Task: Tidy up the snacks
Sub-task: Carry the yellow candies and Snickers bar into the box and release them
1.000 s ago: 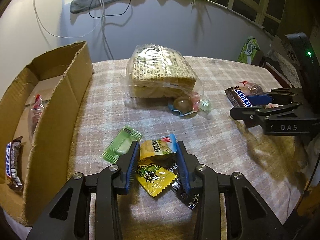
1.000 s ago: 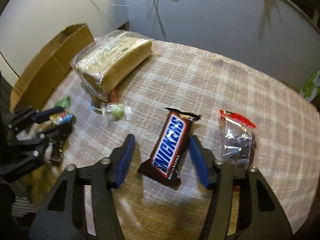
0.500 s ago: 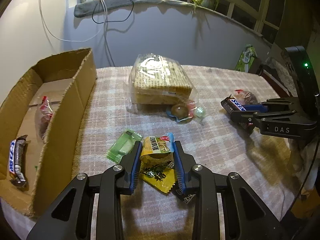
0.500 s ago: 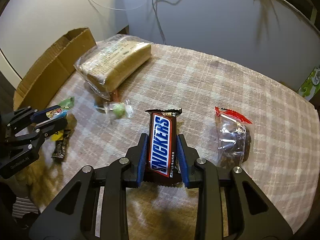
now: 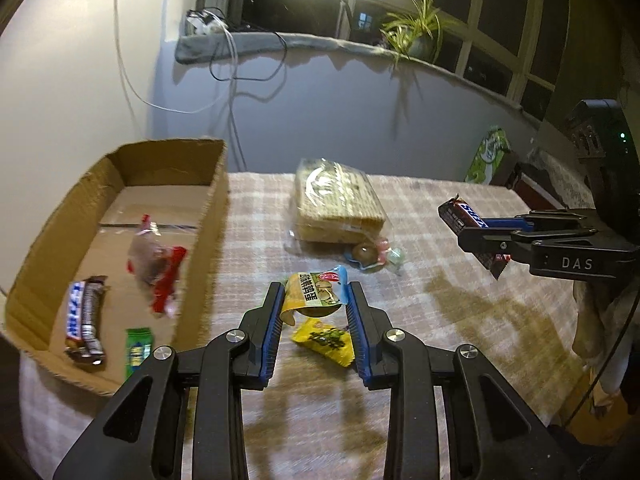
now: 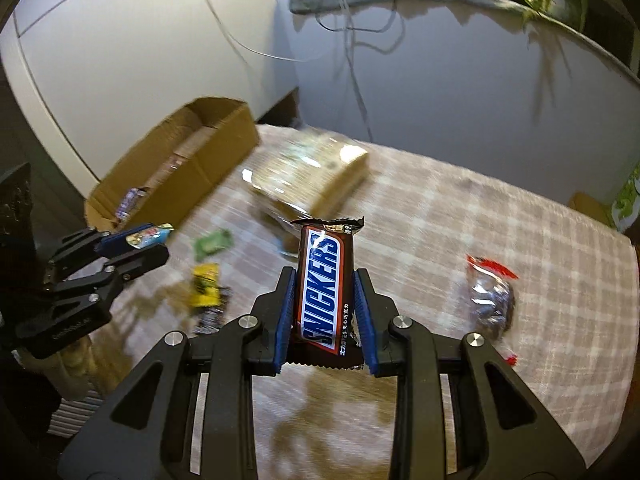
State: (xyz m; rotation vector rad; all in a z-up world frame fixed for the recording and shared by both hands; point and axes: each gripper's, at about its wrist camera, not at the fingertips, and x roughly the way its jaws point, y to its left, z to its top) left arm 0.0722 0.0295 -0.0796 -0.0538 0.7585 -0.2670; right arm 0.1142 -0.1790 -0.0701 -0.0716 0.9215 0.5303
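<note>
Left gripper [image 5: 316, 300] is clamped on a yellow-and-blue snack packet [image 5: 318, 294], held clear of the worktop [image 5: 460, 320]; a yellow sachet [image 5: 324, 340] lies directly beneath it, and the cardboard box [image 5: 212, 216] stands to its left with snacks already inside. Right gripper [image 6: 325, 292], its jaws having just closed, is clamped on a Snickers bar [image 6: 325, 280] raised off the worktop. A clear red-topped packet [image 6: 490, 300] lies to its right and a wrapped bread loaf [image 6: 316, 172] ahead.
</note>
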